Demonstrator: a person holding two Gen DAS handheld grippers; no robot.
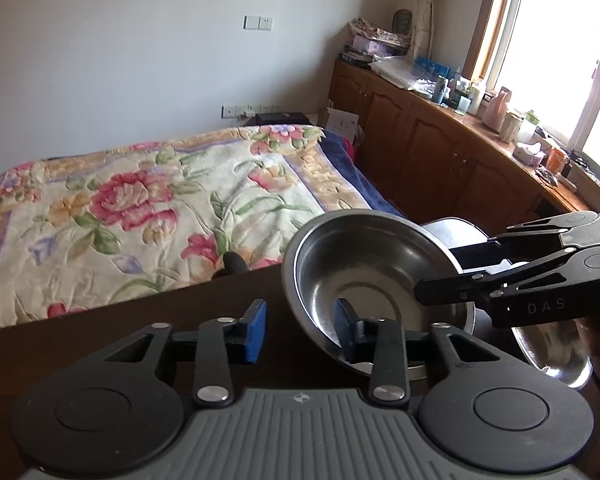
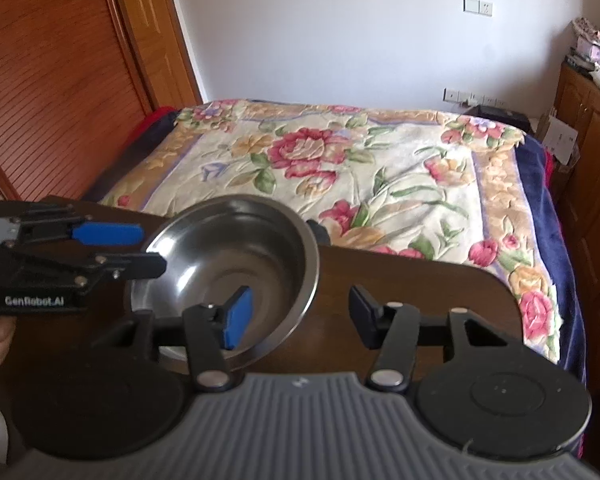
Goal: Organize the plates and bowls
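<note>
A round steel bowl point(image 1: 364, 276) is tilted on the dark wooden table point(image 1: 140, 320), lower right of centre, its hollow facing the viewer. The left gripper point(image 1: 300, 330) and the right gripper point(image 2: 298, 316) each straddle its rim, jaws parted, not clamped. A second bowl point(image 1: 552, 352) lies beside.

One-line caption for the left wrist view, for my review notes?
Both grippers straddle opposite rims of a tilted steel bowl on a dark table, jaws not yet clamped, a floral bedspread behind.

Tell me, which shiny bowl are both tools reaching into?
The tilted bowl near the bed, straddled at its rim by both tools. The other bowl lies lower, at the right edge, with no tool in it.
</note>
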